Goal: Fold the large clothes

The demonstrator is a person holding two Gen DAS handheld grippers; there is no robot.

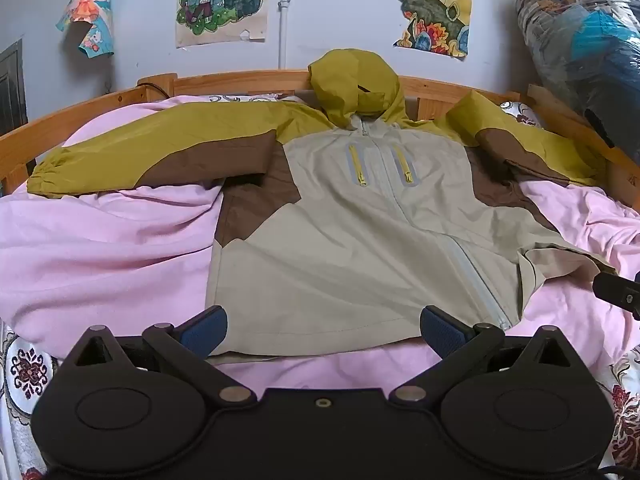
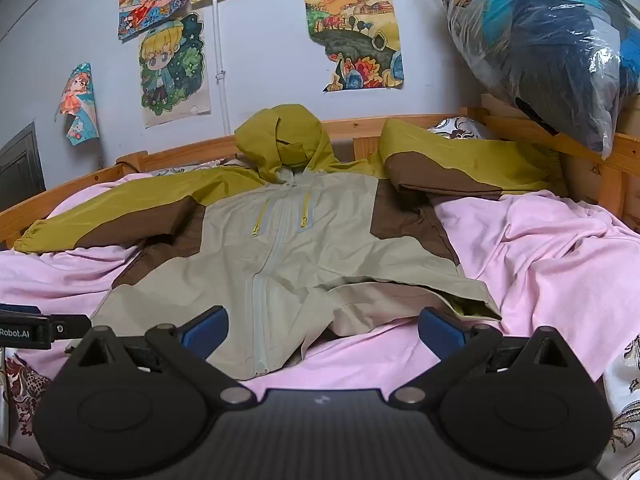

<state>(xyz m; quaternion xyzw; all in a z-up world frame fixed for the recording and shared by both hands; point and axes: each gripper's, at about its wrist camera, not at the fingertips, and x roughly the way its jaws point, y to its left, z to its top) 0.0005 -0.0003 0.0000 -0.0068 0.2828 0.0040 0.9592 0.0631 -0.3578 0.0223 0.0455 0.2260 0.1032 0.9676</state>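
One hooded jacket [image 1: 344,224] lies face up on the pink sheet [image 1: 100,240] of a wooden-framed bed [image 1: 72,120], zipped front upward, and its long axis runs straight away from both tools: hem nearest, hood [image 1: 352,84] farthest, propped against the far rail. The left tool [image 1: 324,330] hangs just short of the hem with its blue pads spread wide and nothing between them; from its own view the hem's left corner sits almost at its left pad. The right tool [image 2: 324,330] is likewise spread and empty, and it faces the hem's right side, where the lower front corner is rumpled and turned back on itself, showing the lining. So each hand has a hem corner on its own side, the left looking marginally closer, though the fisheye bend makes that hard to be sure of. The two sleeves lie out across the bed at right angles to the body: the left sleeve [image 1: 120,152] stretched flat toward the bed's left edge, the right sleeve [image 2: 460,160] bunched up near the headboard corner. Counted: one jacket, two sleeves, one hood, two short yellow chest zips [image 1: 356,168] beside the main zip, two tools. A plastic-wrapped bundle [image 2: 552,48] sits above the bed's right corner, well clear of the garment.
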